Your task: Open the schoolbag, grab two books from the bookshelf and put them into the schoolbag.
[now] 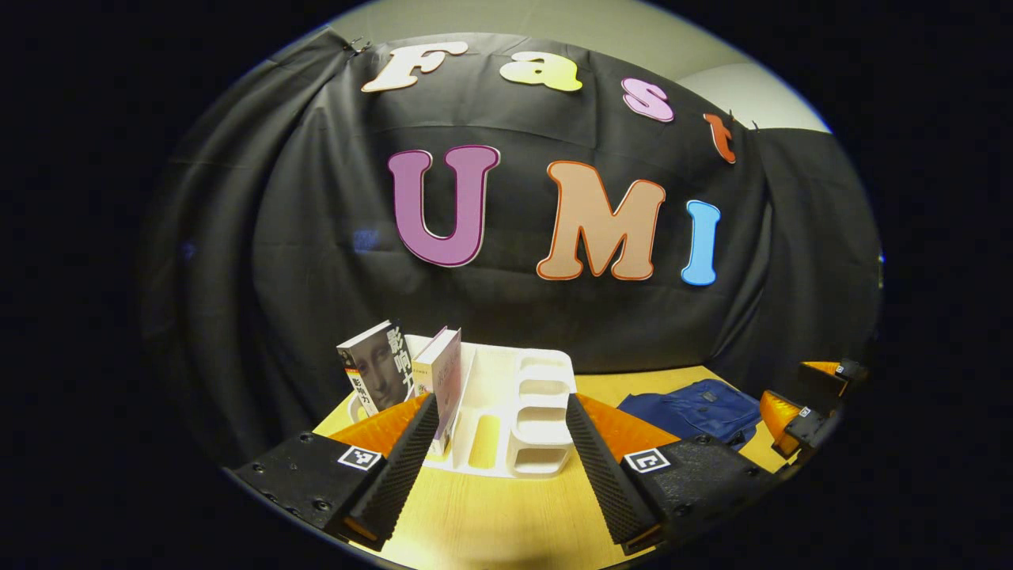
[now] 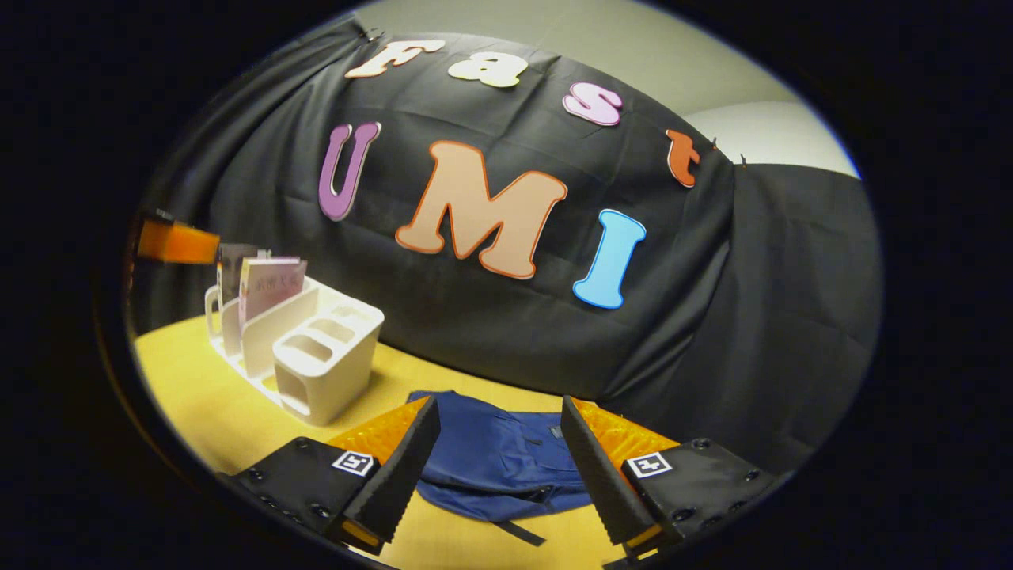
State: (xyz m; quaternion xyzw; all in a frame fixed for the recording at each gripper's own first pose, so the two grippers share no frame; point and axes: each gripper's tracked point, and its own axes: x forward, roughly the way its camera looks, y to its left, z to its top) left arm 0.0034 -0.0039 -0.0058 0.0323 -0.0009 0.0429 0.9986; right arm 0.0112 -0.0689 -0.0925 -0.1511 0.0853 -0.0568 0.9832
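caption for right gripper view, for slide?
Open right claw hovers over the flat blue schoolbag on the wooden table; white bookshelf holds two books.

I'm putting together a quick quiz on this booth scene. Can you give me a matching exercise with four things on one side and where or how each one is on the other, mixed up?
Things:
1. schoolbag
2. two books
3. bookshelf
4. left gripper

Places or states:
A. white, standing on the yellow table
B. open, facing the bookshelf
C. blue, lying flat on the table by the black cloth
D. upright in the bookshelf's end slots

Pairs: 1-C, 2-D, 3-A, 4-B
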